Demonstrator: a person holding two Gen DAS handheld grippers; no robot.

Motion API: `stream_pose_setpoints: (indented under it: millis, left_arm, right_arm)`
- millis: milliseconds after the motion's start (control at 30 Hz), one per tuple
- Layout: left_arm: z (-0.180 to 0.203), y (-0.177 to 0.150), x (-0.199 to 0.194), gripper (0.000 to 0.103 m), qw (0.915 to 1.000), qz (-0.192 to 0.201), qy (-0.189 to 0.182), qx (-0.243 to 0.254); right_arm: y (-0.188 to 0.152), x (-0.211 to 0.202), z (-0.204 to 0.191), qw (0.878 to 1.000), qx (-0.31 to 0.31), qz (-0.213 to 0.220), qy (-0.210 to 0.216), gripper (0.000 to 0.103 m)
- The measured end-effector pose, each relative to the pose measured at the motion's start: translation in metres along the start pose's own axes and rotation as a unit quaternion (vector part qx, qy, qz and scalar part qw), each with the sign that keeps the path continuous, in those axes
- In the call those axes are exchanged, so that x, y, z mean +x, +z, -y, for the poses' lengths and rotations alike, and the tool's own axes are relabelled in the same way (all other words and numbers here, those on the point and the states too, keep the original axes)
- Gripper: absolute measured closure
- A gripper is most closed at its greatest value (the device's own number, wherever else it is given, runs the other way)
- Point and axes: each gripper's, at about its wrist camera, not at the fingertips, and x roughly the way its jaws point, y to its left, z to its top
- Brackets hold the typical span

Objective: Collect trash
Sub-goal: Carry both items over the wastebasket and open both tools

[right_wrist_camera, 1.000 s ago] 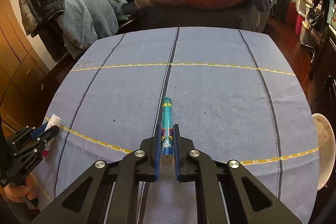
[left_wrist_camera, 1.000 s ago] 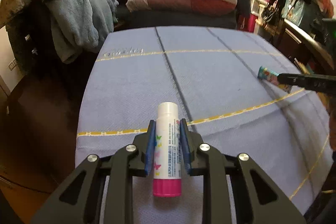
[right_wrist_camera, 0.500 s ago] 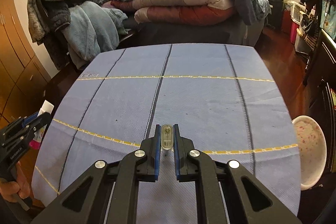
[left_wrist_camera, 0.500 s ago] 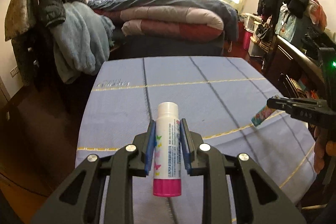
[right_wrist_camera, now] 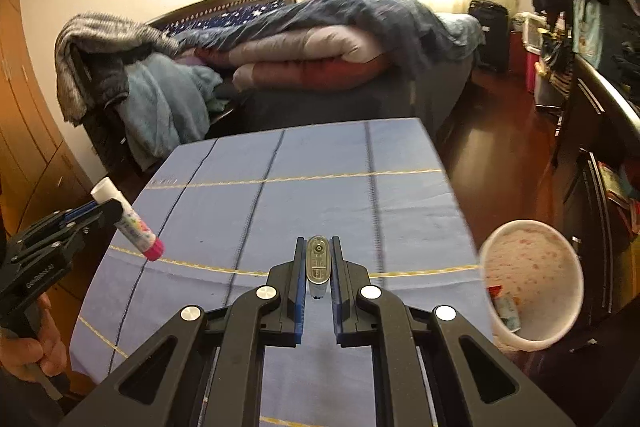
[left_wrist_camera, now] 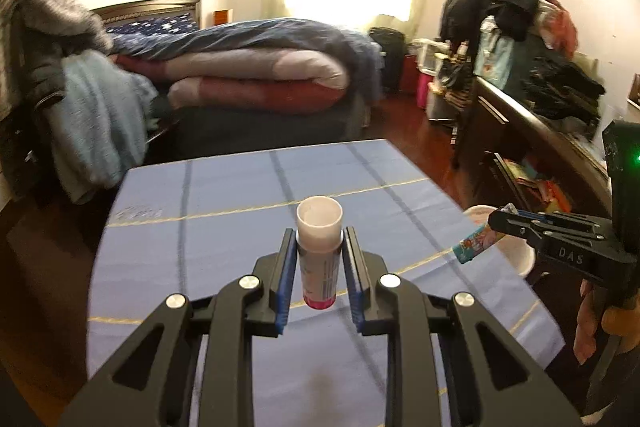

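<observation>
While you hold both tools above the blue cloth-covered table (right_wrist_camera: 320,187), each one is clamped on a piece of trash. Your left gripper (left_wrist_camera: 319,259) has its blue pads pressed against the sides of a glue stick (left_wrist_camera: 319,255), white cap pointing away from you and pink base hanging below the fingers, clear of the cloth. From the right wrist camera the same glue stick (right_wrist_camera: 128,223) sits tilted, out over the table's left edge. Your right gripper (right_wrist_camera: 318,267) is nearly closed on a slim tube (right_wrist_camera: 318,265), seen end-on there; from the left wrist camera the tube (left_wrist_camera: 478,242) juts out of the fingers as a colourful printed stick, slanting down toward the table's right edge.

Just beyond that right edge sits a white speckled bin (right_wrist_camera: 532,279), its mouth tipped toward you, with a few scraps already lying inside. In the left view its rim (left_wrist_camera: 520,255) shows behind the tube's tip; how near the two are, you cannot tell.

The cloth shows nothing lying on it. Past its far edge stands the bed (right_wrist_camera: 340,59), piled with folded quilts, with a strip of wooden floor (right_wrist_camera: 500,131) between table and dresser (left_wrist_camera: 532,131) on your right.
</observation>
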Motion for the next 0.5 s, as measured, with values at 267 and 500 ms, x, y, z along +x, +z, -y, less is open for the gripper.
stream_pose_setpoints:
  millis: [267,500]
  left_arm:
    - [0.067,0.02,0.022,0.079,0.9984,0.005,-0.045,0.034]
    - [0.13,0.039,0.051,0.079,0.9933,0.003,-0.085,0.077]
  right_arm:
    - [-0.003,-0.026,0.048,0.999,0.03,0.02,-0.022,0.092]
    - [-0.007,-0.039,0.091,0.997,0.059,0.036,-0.047,0.092]
